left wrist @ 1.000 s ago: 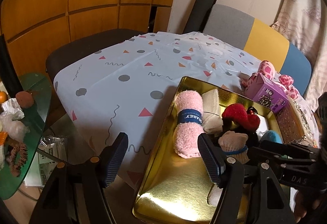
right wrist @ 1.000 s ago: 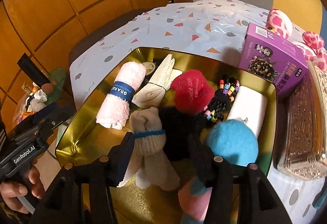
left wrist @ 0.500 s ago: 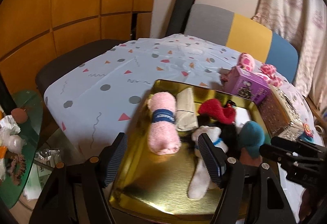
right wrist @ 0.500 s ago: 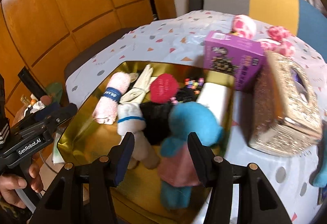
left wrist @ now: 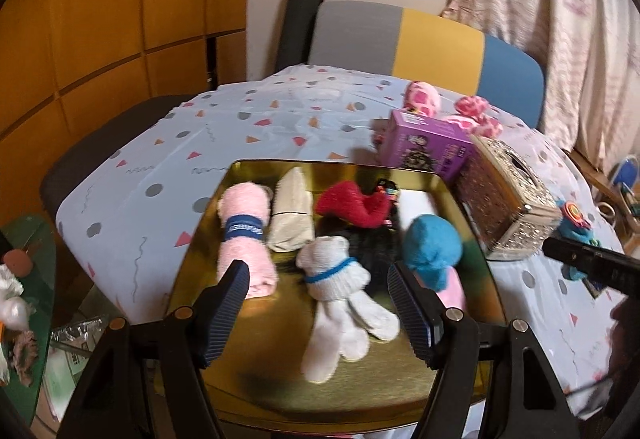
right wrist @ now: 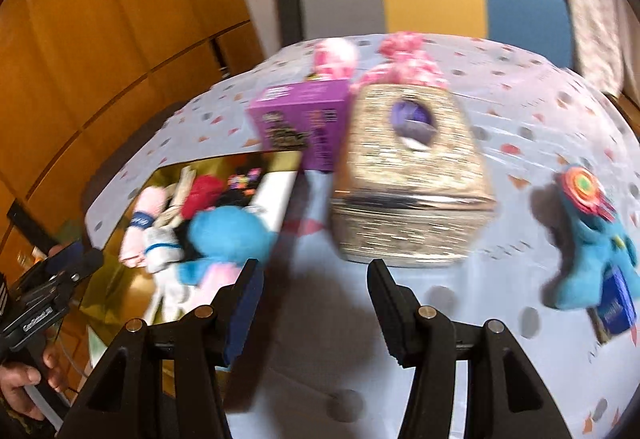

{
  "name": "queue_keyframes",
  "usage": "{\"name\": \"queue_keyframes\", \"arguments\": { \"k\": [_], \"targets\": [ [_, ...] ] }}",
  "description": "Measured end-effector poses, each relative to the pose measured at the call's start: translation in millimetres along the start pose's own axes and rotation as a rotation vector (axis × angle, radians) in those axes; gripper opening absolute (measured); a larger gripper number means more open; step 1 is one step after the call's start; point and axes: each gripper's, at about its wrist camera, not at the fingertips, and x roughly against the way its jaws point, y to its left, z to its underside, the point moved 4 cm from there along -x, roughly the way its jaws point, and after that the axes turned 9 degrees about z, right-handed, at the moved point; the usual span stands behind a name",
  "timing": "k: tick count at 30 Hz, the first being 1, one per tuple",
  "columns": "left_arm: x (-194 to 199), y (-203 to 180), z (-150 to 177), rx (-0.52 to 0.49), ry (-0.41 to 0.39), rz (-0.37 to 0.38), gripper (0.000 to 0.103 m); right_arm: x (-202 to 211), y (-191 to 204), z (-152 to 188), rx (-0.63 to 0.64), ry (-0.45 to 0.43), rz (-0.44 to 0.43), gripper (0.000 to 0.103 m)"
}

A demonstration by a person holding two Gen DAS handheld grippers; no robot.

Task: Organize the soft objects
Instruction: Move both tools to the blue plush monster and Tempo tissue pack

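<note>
both tools, left tool (left wrist: 318, 303) and right tool (right wrist: 310, 301), are spread and empty; your gold tray (left wrist: 256, 379) looks mostly filled, blue plush (right wrist: 592, 251) probably remains on worktop (right wrist: 520, 127).

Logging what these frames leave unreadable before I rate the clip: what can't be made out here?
- Black soft item, left wrist view: mostly covered by the red plush and white sock bundle; shape unclear.
- Purple box print, right wrist view: motion blur.
- Blue plush toy, right wrist view: its tag is smeared; text unreadable.
- Right gripper, left wrist view: only its body shows; fingers out of frame.
</note>
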Motion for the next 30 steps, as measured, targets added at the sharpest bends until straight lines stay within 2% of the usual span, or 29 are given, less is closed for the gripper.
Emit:
{"name": "queue_keyframes", "arguments": {
  "k": [12, 21, 23, 25, 26, 30],
  "targets": [
    [-5.7, -48.2, -2.0, -0.112, 0.02, 0.074, 0.072, 31.0, -117.4, 4.9, -0.208, -0.045, 0.196, 0.055],
    [-14.3, -89.1, -0.1, -0.207, 0.044, 0.126, 0.072, 60.7, -216.3, 5.6, -0.385, -0.136, 0.388, 0.055],
    [-17.0, -100.4, 0.9, -0.231, 0.053, 0.14, 0.072, 65.8, -246.0, 12.8, -0.473, -0.165, 0.454, 0.055],
    [-19.0, -109.7, 2.2, -0.251, 0.059, 0.151, 0.072, 69.9, -268.8, 21.6, -0.576, -0.176, 0.481, 0.055],
    [-20.3, -116.1, 2.9, -0.265, 0.062, 0.16, 0.072, 73.7, -282.1, 26.6, -0.653, -0.185, 0.489, 0.055],
    [-26.6, -143.3, 4.6, -0.319, 0.078, 0.205, 0.072, 84.4, -308.2, 42.8, -0.813, -0.214, 0.478, 0.055]
  ]
}}
